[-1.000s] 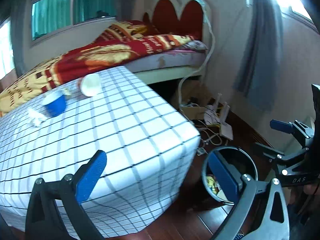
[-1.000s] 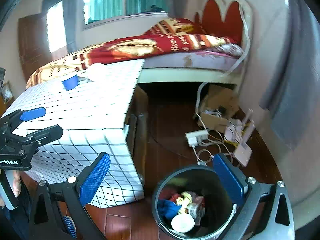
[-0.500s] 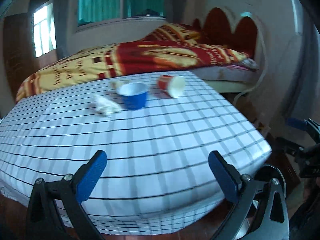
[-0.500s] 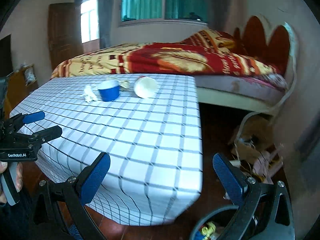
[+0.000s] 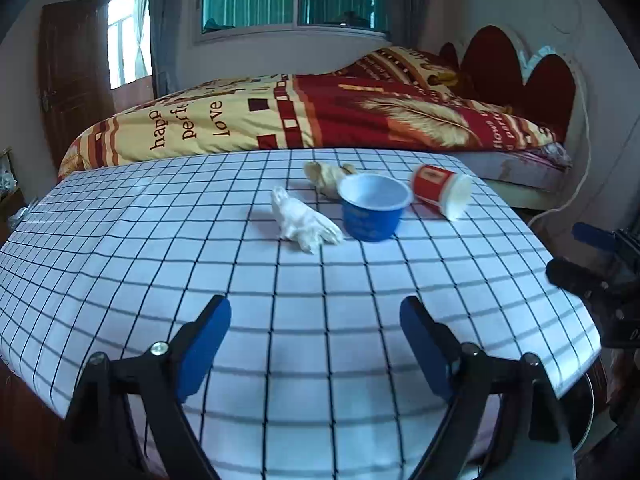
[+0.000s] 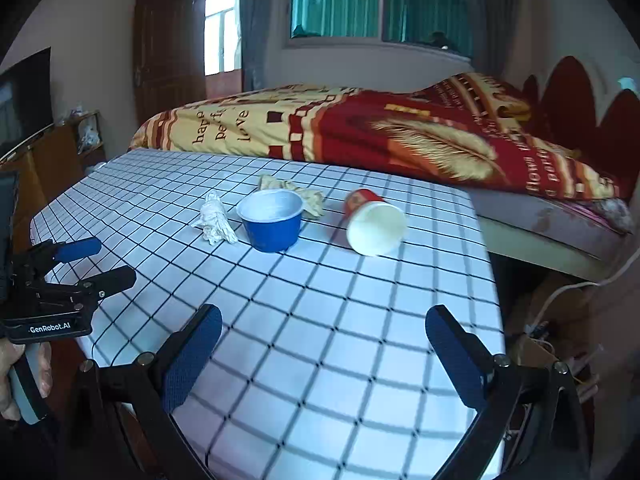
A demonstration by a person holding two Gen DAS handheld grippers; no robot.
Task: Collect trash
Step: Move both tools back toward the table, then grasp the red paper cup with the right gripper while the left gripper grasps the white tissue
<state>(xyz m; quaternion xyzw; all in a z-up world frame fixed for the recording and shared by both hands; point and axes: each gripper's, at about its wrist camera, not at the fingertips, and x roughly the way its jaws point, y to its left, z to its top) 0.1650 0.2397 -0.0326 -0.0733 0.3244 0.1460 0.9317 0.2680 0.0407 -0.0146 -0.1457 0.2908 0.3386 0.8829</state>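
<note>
From my left gripper (image 5: pixel 316 340), I look across the table (image 5: pixel 160 264) with its checked cloth. My jaws are closing with nothing between them, over the near edge. The trash sits toward the far edge, right of the middle: a crumpled white tissue (image 5: pixel 302 220), just beside it a blue cup (image 5: pixel 374 210) standing upright, a crumpled yellowish wrapper (image 5: pixel 326 174) behind the cup, and a red paper cup (image 5: pixel 442 192) lying on its side near the far right corner. The cloth between me and the trash is bare. Behind the table is a bed (image 5: pixel 320 116) with a red and yellow cover. My right gripper (image 5: pixel 588 256) shows at the right edge of the table.

From my right gripper (image 6: pixel 322 354), the jaws are spread wide and hold nothing, above the near right part of the table (image 6: pixel 360 320). The tissue (image 6: pixel 214 218), the blue cup (image 6: pixel 274 220), the wrapper (image 6: pixel 308 196) and the red paper cup (image 6: pixel 372 222) lie in a row ahead, well apart from my fingers. My left gripper (image 6: pixel 96 266) hangs over the left edge, my hand (image 6: pixel 24 376) on its handle. A cable (image 6: pixel 560 292) trails off the right edge, by the bed (image 6: pixel 400 136).
</note>
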